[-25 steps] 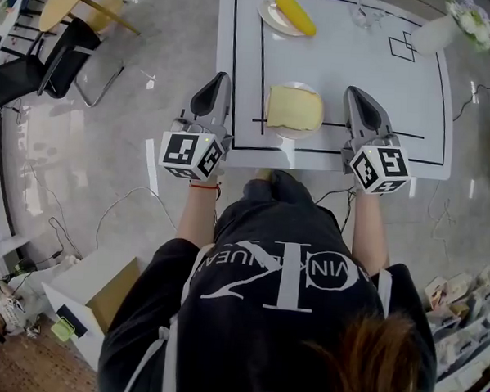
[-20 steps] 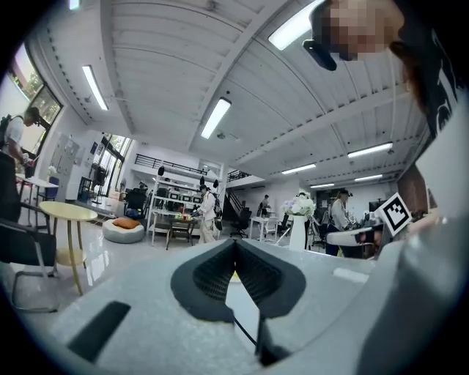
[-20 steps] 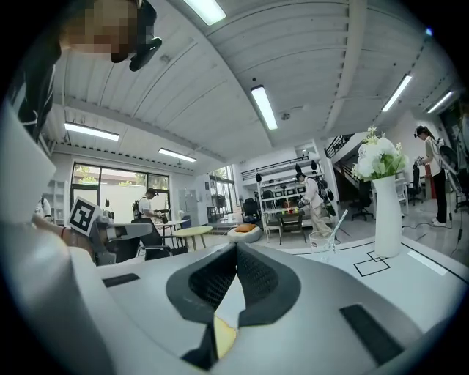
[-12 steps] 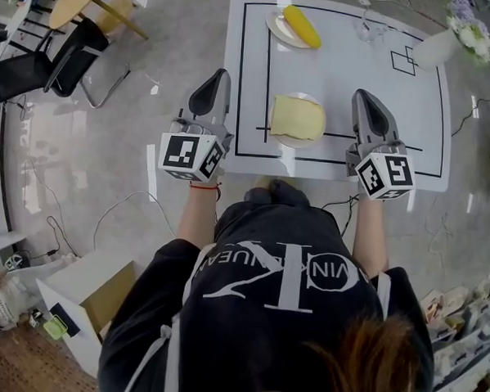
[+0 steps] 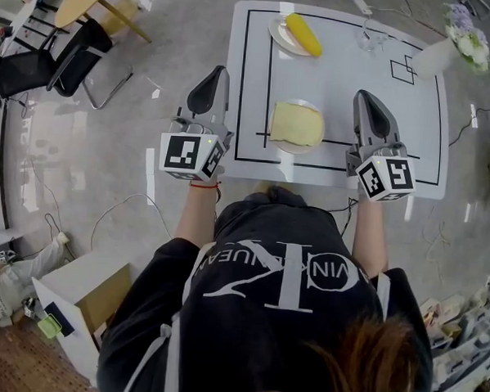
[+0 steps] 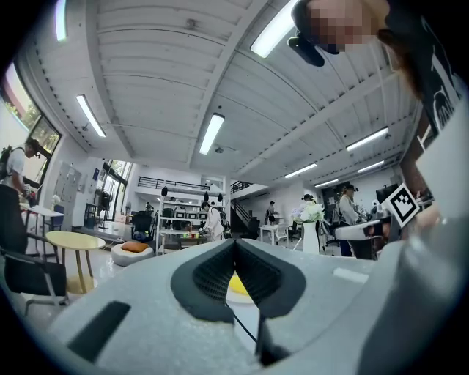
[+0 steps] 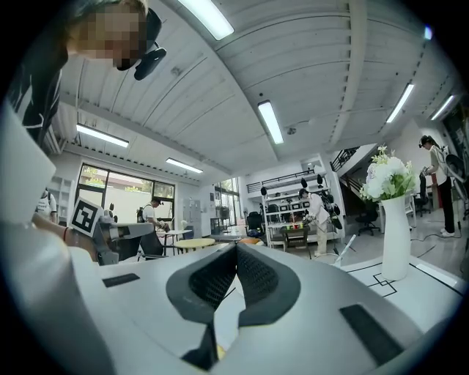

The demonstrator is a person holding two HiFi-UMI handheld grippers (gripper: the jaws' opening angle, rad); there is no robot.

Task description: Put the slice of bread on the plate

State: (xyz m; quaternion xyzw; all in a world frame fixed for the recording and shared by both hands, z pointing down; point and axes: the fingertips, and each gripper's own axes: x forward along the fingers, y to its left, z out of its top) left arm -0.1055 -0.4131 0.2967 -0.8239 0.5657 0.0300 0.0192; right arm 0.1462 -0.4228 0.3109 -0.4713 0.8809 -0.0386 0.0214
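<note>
We held the left tongs (image 5: 214, 73) pressed together, the ribbed black pads meeting at their tips with nothing pinched between them. The right tongs (image 5: 367, 97) were likewise pressed together and held nothing. Both pointed level, away from us and side by side.

Between the two tongs, and apart from both, lay the pale yellow square slice of bread (image 5: 297, 123). It rested flat on the round white plate (image 5: 290, 147), whose rim showed around the bread's edges. From the head view, the plate sat closer to the left tongs than to the right ones.

Under the right tongs stretched the white rectangular table (image 5: 350, 65) marked with thin black lines. The left tongs appeared just outside its left edge, over the grey floor (image 5: 108, 143).

Further ahead of the left tongs and a little to their right, a yellow corn cob (image 5: 303, 33) lay on a second white plate (image 5: 277, 33). Ahead of the right tongs and off to their right stood a tall white vase with pale flowers (image 7: 396, 242) near the table's far corner.
</note>
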